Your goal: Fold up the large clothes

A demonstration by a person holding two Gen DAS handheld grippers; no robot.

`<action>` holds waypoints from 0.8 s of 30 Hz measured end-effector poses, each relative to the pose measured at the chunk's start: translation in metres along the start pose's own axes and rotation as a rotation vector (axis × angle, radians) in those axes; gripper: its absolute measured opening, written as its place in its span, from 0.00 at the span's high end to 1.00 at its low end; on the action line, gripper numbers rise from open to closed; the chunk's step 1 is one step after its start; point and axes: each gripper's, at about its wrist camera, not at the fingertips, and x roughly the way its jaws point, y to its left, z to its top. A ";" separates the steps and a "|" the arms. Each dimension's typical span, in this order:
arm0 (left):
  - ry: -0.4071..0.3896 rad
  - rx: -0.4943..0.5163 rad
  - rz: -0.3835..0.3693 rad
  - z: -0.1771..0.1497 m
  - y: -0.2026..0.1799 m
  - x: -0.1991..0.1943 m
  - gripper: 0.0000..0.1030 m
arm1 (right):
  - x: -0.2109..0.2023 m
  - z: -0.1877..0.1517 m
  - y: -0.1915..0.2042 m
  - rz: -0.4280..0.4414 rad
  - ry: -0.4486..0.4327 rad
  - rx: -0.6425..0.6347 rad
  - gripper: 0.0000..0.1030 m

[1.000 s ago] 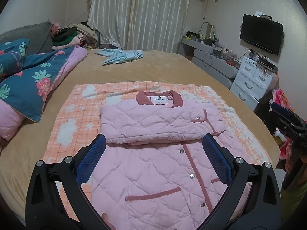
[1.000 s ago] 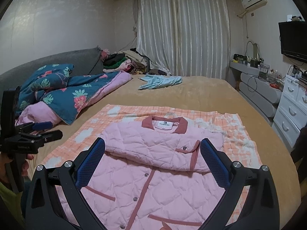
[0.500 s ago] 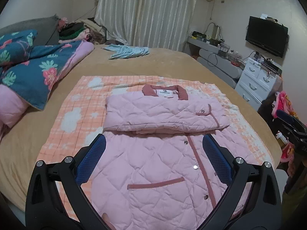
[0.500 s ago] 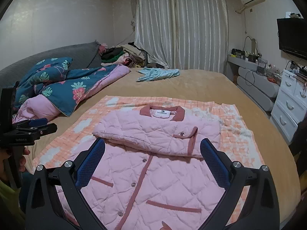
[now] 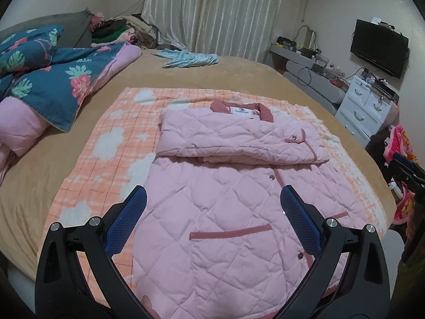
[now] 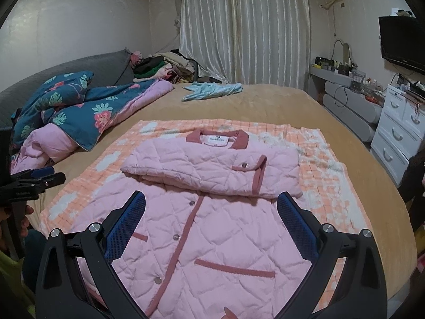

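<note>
Left gripper [image 5: 213, 207], black frame with blue pads, spread wide and holding nothing, hovers over the lower half of the pink quilted jacket with dusty-rose trim [image 5: 228, 212]; right gripper [image 6: 211, 212] just as wide apart, also empty, above the same hem area. Jacket hem cut off by the frame bottom in both views. Sleeves folded across the chest into a band below the collar; what lies under that band is hidden. Jacket rests on an orange-and-white checked blanket [image 5: 106, 143] spread on the tan bed [image 5: 212, 77]. Beyond, left: blue floral quilt [image 5: 53, 79], bunched. Further back a pale blue garment [image 5: 188, 58], crumpled, type unclear. Clothes heap by the cream curtain [image 5: 212, 10], individual items indistinct
</note>
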 end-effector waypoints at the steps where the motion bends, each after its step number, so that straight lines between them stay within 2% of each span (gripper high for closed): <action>1: 0.002 -0.002 0.003 -0.002 0.001 0.001 0.08 | 0.001 -0.002 -0.001 -0.003 0.004 0.001 0.04; 10: 0.027 -0.007 0.026 -0.023 0.009 0.010 0.08 | 0.006 -0.026 -0.018 -0.017 0.044 0.043 0.04; 24: 0.125 -0.002 0.062 -0.067 0.020 0.037 0.08 | 0.020 -0.075 -0.041 -0.072 0.136 0.051 0.04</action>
